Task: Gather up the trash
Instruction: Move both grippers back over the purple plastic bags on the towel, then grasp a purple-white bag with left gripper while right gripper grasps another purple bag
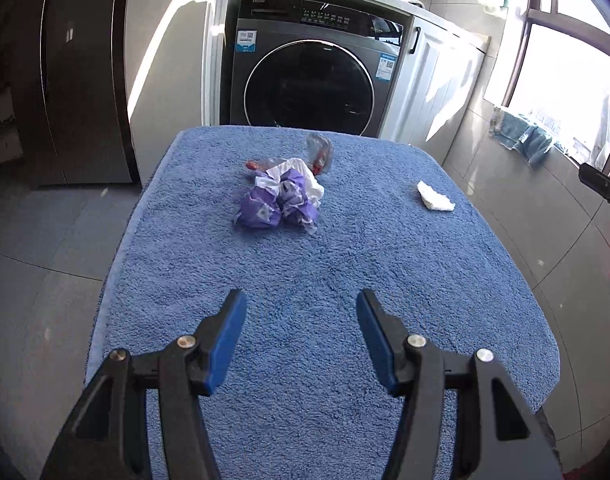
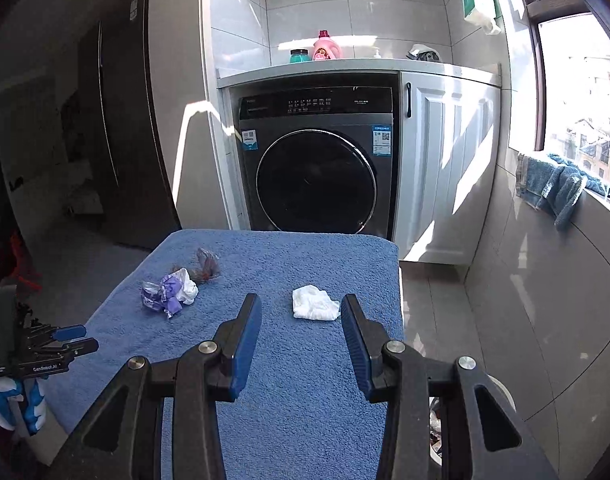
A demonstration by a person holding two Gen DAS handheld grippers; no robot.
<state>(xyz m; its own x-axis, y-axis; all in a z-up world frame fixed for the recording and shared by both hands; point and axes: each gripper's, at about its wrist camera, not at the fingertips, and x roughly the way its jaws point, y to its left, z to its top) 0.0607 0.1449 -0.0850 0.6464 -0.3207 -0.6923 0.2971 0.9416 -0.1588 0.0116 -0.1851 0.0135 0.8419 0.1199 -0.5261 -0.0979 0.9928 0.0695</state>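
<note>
On the blue towel, toward its right edge, lies the white tissue wad, just ahead of our right gripper. That gripper is spread wide and holds nothing; the wad sits roughly in line with the gap between its fingers but past the tips, not yet between them.

Further left and back sits the purple-and-white wrapper bundle, with a clear plastic scrap touching its far side. Our left gripper is also spread and empty, hanging over bare towel well short of the bundle.

We judge this the approach step: nothing is collected yet. Next move, as we read it, is to push the right gripper forward and down until the fingers straddle the wad, then squeeze. The tissue looks soft and light, so it should crush easily; the risk is pinching towel pile along with it.

Edges: the wad is near the towel's right edge, with tiled floor dropping away beyond. A nudge rightward could tip it off. The far edge faces the washing machine, with a gap between. A round white rim shows low at right behind our gripper; possibly a bin, we cannot tell. Open towel between the two grippers leaves room to work without crossing.
</note>
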